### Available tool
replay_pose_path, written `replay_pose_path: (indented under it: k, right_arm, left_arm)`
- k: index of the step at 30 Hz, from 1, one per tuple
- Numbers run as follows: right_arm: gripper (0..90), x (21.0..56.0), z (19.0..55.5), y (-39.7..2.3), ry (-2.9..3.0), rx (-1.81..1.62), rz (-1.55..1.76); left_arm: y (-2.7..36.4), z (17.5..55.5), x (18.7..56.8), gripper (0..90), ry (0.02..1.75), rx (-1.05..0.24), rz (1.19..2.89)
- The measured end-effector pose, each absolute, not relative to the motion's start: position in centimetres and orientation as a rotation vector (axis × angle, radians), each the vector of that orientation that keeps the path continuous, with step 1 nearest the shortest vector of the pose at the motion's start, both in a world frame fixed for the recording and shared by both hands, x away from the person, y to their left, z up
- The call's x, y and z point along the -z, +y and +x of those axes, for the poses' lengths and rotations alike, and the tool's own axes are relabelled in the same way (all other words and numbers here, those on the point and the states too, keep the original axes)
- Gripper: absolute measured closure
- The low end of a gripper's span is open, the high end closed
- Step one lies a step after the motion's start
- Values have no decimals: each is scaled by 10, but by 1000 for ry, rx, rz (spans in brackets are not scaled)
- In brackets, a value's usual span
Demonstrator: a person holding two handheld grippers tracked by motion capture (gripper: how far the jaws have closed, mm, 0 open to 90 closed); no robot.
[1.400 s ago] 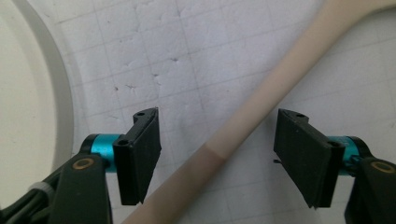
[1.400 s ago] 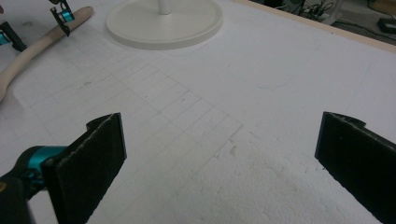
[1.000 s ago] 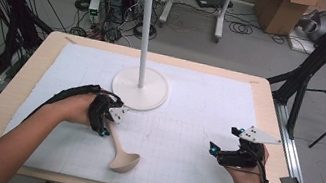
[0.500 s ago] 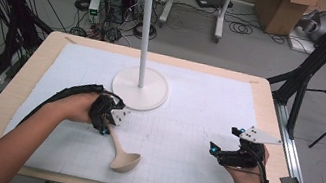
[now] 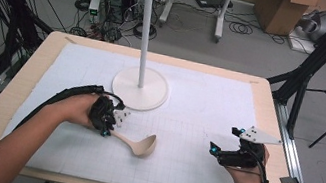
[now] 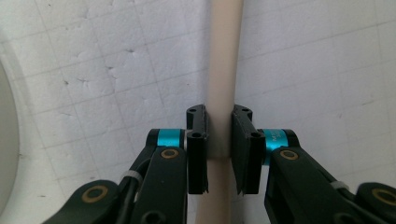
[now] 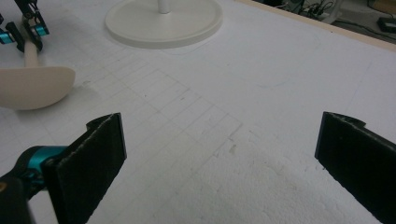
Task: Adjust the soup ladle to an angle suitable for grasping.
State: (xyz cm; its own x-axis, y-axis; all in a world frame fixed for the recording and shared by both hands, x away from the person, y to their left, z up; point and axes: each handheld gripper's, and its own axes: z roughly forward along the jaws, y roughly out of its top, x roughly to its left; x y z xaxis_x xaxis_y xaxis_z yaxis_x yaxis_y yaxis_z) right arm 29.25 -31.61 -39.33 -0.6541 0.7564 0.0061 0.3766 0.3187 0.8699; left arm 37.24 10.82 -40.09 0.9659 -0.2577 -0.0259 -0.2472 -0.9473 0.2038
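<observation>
Left gripper (image 6: 219,149) fingers have just been closing and now pinch the ladle (image 5: 134,142) handle, low-centre on the desk (image 5: 208,109). Looks ready to lift. Right gripper (image 7: 219,154) sits lower right, fingers spread.

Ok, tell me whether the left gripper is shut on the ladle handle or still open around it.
Shut on it. In the left gripper view the left gripper has just closed, both pads pressing the ladle handle between them.
</observation>
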Motion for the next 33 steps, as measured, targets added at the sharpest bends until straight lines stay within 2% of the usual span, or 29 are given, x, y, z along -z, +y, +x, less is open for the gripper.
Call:
replay_pose_path:
  k: [16, 33]
  right_arm:
    - [4, 393, 292, -315, 2193, -1272, 1003]
    - [4, 394, 293, -314, 2196, -1276, 1002]
  left_arm:
    - [109, 372, 400, 775, -308, 88, 2912]
    - [112, 367, 401, 773, -69, 52, 2908]
